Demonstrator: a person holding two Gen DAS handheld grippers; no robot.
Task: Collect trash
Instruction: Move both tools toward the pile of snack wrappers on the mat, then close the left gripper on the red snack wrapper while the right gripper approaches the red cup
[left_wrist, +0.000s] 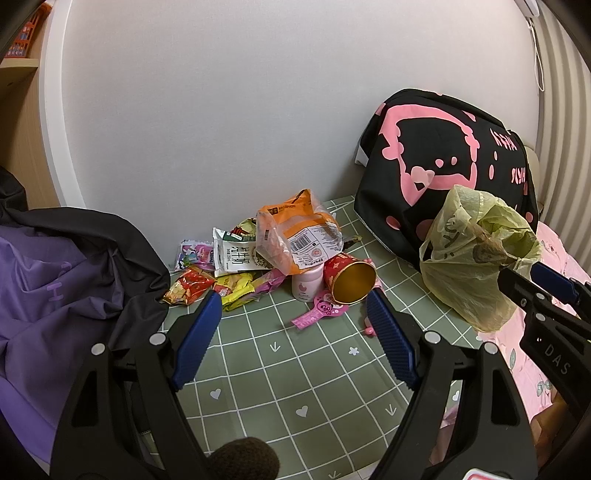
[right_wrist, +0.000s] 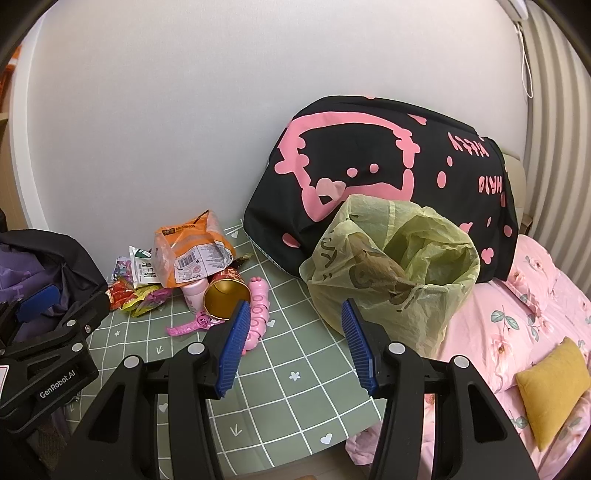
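Observation:
A heap of trash lies by the wall on the green checked sheet (left_wrist: 280, 373): an orange bag (left_wrist: 295, 232), a white milk carton (left_wrist: 234, 254), a red cup lying on its side (left_wrist: 349, 280), a pink bottle (left_wrist: 306, 284), red and yellow wrappers (left_wrist: 188, 290) and a pink wrapper (left_wrist: 317, 310). A yellow-green plastic bag (right_wrist: 395, 266) stands open to the right. My left gripper (left_wrist: 295, 306) is open and empty, just short of the cup. My right gripper (right_wrist: 293, 314) is open and empty, left of the bag's mouth. It also shows in the left wrist view (left_wrist: 532, 280).
A black pillow with a pink cat print (right_wrist: 388, 166) leans on the wall behind the bag. A purple and black jacket (left_wrist: 70, 288) lies at the left. A pink caterpillar toy (right_wrist: 258, 314) lies by the cup. Pink floral bedding (right_wrist: 517, 325) and a yellow cushion (right_wrist: 554, 387) are at the right.

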